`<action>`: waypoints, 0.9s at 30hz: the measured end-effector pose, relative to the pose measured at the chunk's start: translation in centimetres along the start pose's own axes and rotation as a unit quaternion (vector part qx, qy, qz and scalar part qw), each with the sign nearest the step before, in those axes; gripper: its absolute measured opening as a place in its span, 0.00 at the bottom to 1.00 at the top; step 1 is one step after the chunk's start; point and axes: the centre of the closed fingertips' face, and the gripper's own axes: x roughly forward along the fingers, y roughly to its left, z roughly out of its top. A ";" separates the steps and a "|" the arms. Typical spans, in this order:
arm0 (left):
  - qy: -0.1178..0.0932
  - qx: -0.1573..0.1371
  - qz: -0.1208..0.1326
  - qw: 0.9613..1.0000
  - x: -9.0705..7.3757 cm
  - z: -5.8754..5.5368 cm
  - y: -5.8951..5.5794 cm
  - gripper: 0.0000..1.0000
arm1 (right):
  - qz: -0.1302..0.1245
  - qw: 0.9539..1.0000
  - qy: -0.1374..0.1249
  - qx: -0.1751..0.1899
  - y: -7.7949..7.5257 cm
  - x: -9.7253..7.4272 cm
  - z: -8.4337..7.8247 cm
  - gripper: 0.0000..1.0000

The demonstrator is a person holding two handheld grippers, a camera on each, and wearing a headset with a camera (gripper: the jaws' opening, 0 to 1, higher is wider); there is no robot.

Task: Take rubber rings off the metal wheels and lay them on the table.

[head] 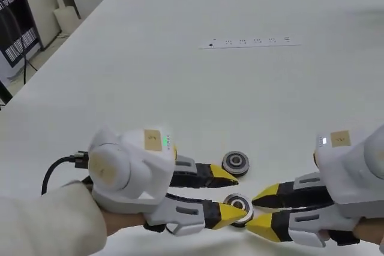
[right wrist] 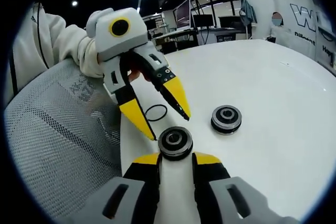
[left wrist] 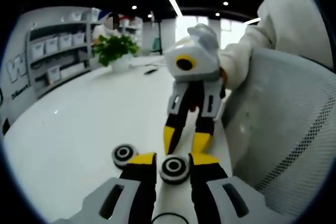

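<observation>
Bench (head: 180, 88): white, carrying everything.
Left gripper (left wrist: 173, 159): fingers standing released, straddling the near wheel (left wrist: 175, 168) without clamping it.
Right gripper (right wrist: 177, 158): fingers spread apart, pointing at the left one, with the near wheel lying just ahead of their tips.
Nearer: the left, I'm judging.
Wheels: two, both lying flat with axles pointing up; the far wheel (right wrist: 226, 118) is sitting near, untouched.
Loose ring (right wrist: 156, 113): one, lying on the bench.

The left hand-held gripper (head: 234, 195) lies low and level, pointing toward the person's right, its yellow-tipped jaws spread apart. The right hand-held gripper (head: 252, 210) faces it from the opposite side, jaws also parted, with its tips just beside the left's. A cream sleeve (head: 42, 220) reaches to the left one's rear.
</observation>
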 end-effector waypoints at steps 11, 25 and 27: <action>0.020 -0.002 0.002 1.000 0.4 -1.3 0.0 0.19 | -0.004 1.000 -0.002 -0.013 -0.2 0.2 0.0 0.20; 0.029 -0.005 0.003 1.000 0.5 -2.1 0.1 0.15 | -0.007 0.999 -0.002 -0.034 -0.2 0.2 -0.1 0.16; 0.029 -0.005 0.002 1.000 0.5 -2.1 0.0 0.15 | -0.008 0.999 -0.001 -0.035 -0.2 0.2 -0.2 0.15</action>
